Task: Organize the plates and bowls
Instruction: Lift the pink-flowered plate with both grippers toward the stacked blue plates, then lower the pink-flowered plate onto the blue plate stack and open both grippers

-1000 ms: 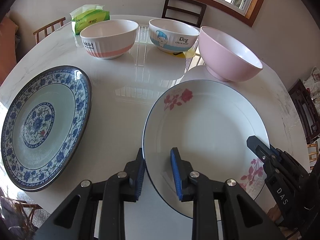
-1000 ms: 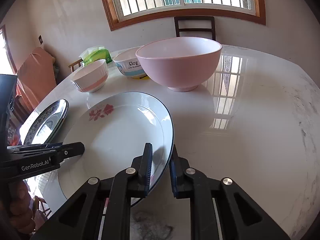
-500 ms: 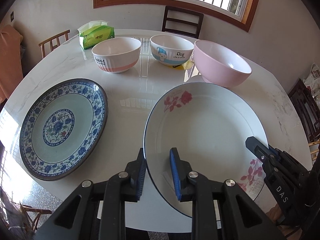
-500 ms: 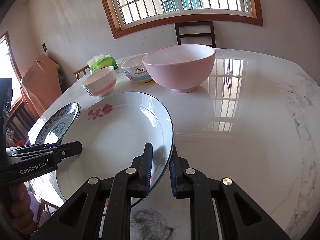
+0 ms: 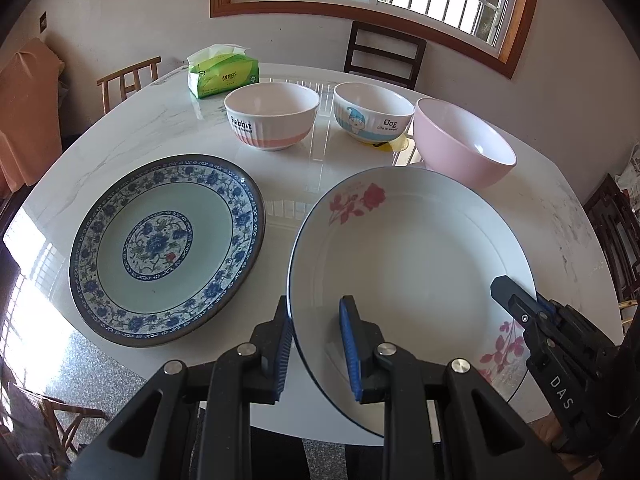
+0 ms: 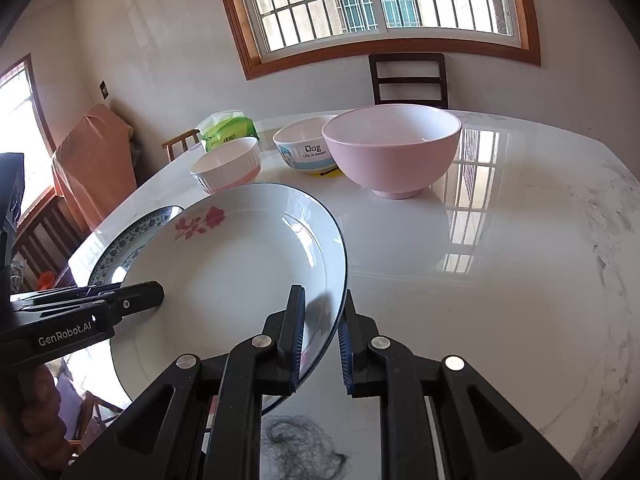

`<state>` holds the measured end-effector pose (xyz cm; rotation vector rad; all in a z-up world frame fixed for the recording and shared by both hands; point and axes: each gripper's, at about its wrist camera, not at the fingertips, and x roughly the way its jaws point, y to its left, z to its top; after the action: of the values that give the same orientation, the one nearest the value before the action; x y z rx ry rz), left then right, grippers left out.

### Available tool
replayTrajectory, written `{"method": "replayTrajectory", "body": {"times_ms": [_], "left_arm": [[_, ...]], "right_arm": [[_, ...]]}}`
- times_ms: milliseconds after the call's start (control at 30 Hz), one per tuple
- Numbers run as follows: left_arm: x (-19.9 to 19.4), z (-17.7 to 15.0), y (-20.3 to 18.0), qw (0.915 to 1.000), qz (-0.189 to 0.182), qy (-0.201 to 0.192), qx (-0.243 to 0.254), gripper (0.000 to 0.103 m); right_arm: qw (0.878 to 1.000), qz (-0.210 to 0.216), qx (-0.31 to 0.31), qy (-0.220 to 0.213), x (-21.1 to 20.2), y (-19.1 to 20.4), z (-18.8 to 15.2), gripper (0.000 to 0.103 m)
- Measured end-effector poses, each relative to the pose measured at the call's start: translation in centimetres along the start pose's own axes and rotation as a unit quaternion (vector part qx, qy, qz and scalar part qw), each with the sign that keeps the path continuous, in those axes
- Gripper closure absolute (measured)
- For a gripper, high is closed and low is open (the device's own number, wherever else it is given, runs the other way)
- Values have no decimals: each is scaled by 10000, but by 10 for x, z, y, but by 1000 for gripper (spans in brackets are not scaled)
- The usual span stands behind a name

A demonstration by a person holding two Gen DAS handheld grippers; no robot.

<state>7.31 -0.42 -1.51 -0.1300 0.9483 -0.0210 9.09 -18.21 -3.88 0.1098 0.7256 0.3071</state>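
We see a glossy white marble-look tabletop [image 5: 168, 128] mirroring the window. The rose plate [image 5: 420, 248], blue-patterned plate [image 5: 160, 240] and pink bowl [image 6: 394, 148] look like smooth glazed ceramic. Matt black plastic grippers carry ribbed blue pads [image 5: 349, 344].

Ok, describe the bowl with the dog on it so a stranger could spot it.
On the white marble table, three bowls line the far side by the window. The dog bowl sits in the middle, between the pink-banded "Rabbit" bowl and the plain pink bowl; only it shows a blue cartoon and "Dog".
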Motion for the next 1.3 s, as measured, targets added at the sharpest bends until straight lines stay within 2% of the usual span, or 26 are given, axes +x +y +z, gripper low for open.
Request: {"method": "replayTrajectory", "body": {"times_ms": [533,1300], "left_arm": [[-12,-13,25,9997,74,6,-254,79],[-26,-24,88,9954,282,-1,-914,79]], "right_arm": [[9997,145,-188,89,4,25,-2,88],[9959,477,-722,276,22,80,1,88]]}}
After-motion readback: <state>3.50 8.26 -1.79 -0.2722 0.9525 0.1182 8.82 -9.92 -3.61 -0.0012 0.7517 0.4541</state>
